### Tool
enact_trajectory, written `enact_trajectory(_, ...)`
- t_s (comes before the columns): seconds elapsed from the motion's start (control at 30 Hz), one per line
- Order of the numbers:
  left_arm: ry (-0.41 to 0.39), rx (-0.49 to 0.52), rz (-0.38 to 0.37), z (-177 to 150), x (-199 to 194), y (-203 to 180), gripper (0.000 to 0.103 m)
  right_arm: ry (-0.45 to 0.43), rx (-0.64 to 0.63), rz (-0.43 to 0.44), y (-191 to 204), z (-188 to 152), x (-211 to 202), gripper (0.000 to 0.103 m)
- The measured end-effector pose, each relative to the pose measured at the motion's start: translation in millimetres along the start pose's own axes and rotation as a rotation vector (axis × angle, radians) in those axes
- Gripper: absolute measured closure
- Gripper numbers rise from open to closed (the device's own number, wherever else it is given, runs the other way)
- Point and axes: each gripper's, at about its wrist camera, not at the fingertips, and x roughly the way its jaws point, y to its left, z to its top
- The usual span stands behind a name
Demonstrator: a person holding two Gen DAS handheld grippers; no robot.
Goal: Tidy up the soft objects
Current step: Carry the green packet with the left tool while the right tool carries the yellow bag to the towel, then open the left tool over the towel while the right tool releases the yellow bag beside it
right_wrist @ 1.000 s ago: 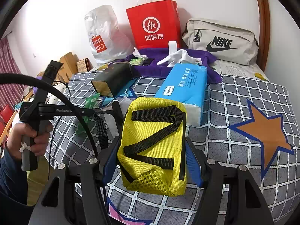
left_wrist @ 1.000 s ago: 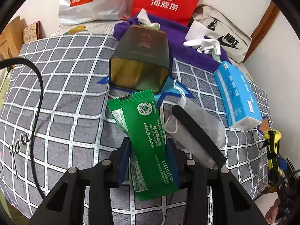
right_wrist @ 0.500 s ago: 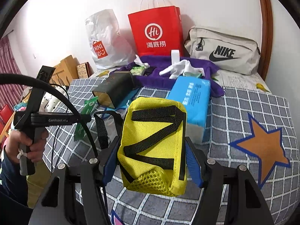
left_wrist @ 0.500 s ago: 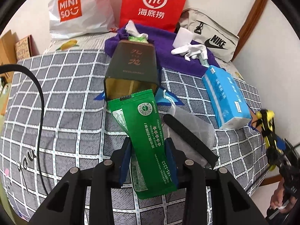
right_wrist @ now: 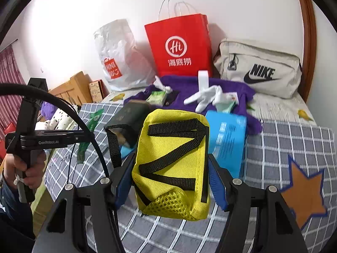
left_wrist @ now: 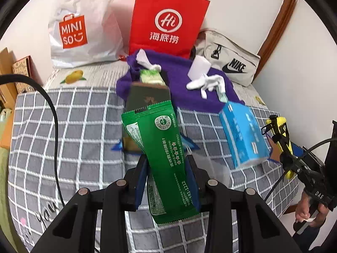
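Note:
My left gripper is shut on a green snack packet and holds it above the checked bedspread, in front of a dark box lying on its side. My right gripper is shut on a yellow pouch with black straps, held above the bed. The yellow pouch also shows at the right edge of the left wrist view. The left gripper with the green packet shows at the left of the right wrist view.
A purple towel at the back carries white gloves and a small green pack. A blue tissue pack lies right of the box. A red bag, a Miniso bag and a Nike bag line the wall.
Both grippers have risen and drawn back from the bed with their loads. The green packet now covers the mouth of the dark box in the left wrist view.

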Motion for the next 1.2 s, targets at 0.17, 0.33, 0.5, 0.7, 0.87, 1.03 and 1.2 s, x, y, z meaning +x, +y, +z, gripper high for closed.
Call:
enact_trajectory(0.17,-0.009,0.010,0.003,28,5,6,0.069,-0.015,-0.007,-0.006,-10,23,12,0.039)
enact_trajectory(0.33,-0.023,0.024,-0.004,56,15,7,0.069,-0.016,0.002,-0.024,-25,44,32,0.039)
enact_trajectory(0.5,-0.016,0.041,-0.031,88,34,6,0.069,-0.009,0.016,-0.025,-40,69,55,0.039)
enact_trajectory(0.7,0.023,0.049,-0.080,128,68,7,0.069,0.002,0.023,-0.029,-54,102,88,0.039)
enact_trajectory(0.87,0.047,0.042,-0.084,154,99,5,0.069,0.043,0.028,0.004,-59,127,124,0.039)
enact_trajectory(1.03,0.079,0.036,-0.094,176,123,8,0.069,0.096,0.025,-0.022,-67,141,153,0.039)
enact_trajectory(1.2,0.131,0.022,-0.092,193,154,13,0.069,0.106,0.066,-0.089,-92,143,165,0.039)
